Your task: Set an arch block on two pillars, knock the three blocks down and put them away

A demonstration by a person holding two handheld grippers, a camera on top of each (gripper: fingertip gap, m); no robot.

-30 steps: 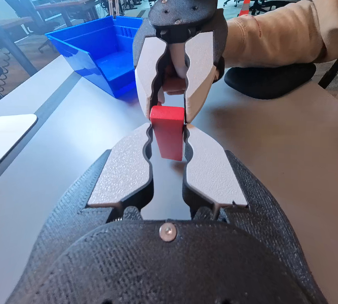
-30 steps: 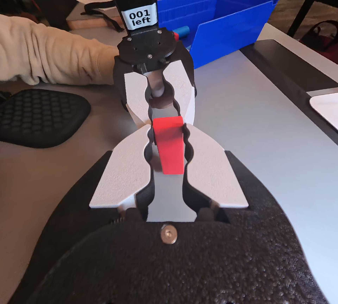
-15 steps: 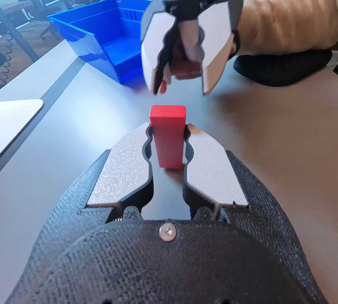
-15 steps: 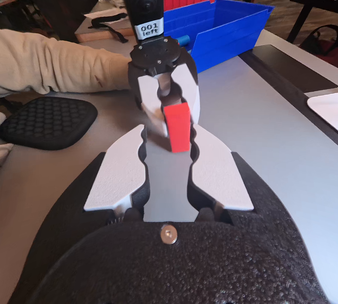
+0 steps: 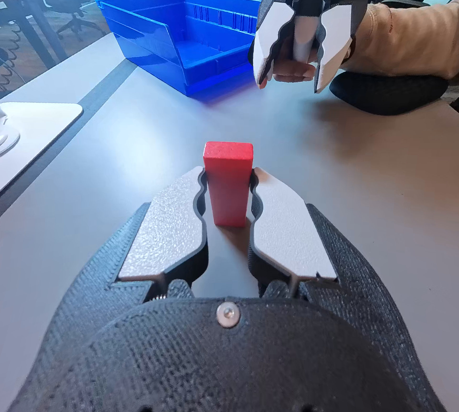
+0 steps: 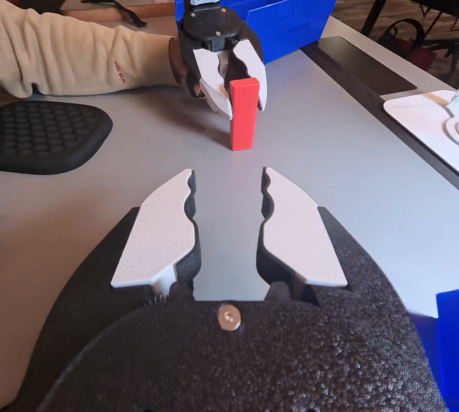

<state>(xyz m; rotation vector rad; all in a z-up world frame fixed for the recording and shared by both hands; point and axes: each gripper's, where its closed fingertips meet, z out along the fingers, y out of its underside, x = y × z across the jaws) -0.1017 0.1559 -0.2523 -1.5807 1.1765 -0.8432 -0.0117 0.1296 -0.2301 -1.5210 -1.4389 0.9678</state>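
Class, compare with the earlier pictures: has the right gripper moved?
Yes. The right gripper has let go of the red block and backed away, jaws open, toward the black pad.

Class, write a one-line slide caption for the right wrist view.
Open right gripper faces the upright red block held by the left gripper.
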